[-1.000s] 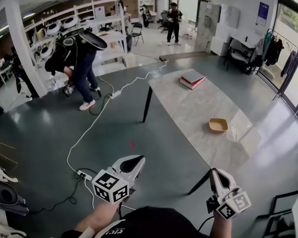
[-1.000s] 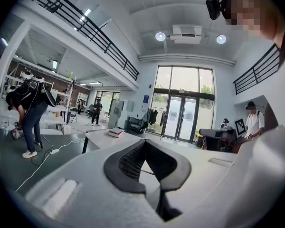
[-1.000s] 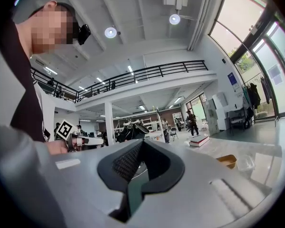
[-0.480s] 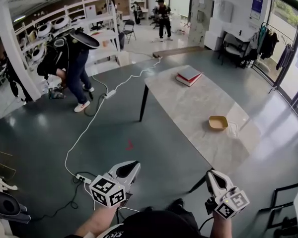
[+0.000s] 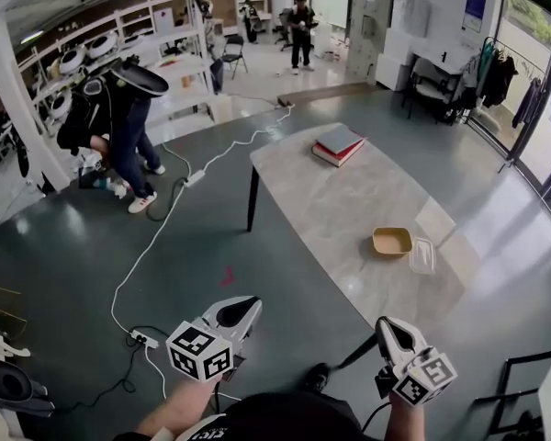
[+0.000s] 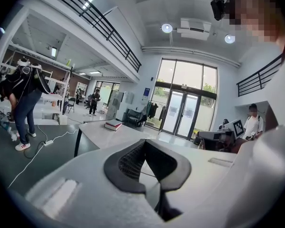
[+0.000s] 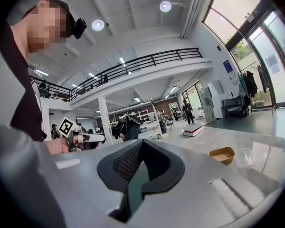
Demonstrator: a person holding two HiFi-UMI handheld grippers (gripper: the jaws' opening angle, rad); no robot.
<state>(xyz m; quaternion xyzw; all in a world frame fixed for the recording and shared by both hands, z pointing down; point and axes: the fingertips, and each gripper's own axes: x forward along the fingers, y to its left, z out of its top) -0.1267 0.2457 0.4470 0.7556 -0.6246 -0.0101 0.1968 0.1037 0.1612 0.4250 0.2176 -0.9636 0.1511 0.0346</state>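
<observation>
Grey flooring is spreading across a tall, glass-fronted workshop hall, where a long pale marble-patterned table on black legs (image 5: 349, 200) is standing ahead of the camera wearer. Beyond its far left corner, a person in dark clothes (image 5: 119, 118) is bending over beside white shelving, and a white power cable (image 5: 156, 237) is trailing across the floor. A stack of two flat books, grey over red (image 5: 338, 145), is lying at the table's far end.

Both tools are hanging low over the floor, short of the table's near end. The white left gripper (image 5: 241, 309) is pointing forward with its black-padded jaws pressed together on nothing. The white right gripper (image 5: 388, 331) is doing likewise, closed and empty, nearer the table's near edge.

A shallow tan rectangular dish (image 5: 391, 241) is sitting toward the table's right side, with a small clear plastic container (image 5: 422, 255) just beside it. Neither is being touched; both are resting well apart from the grippers.
</observation>
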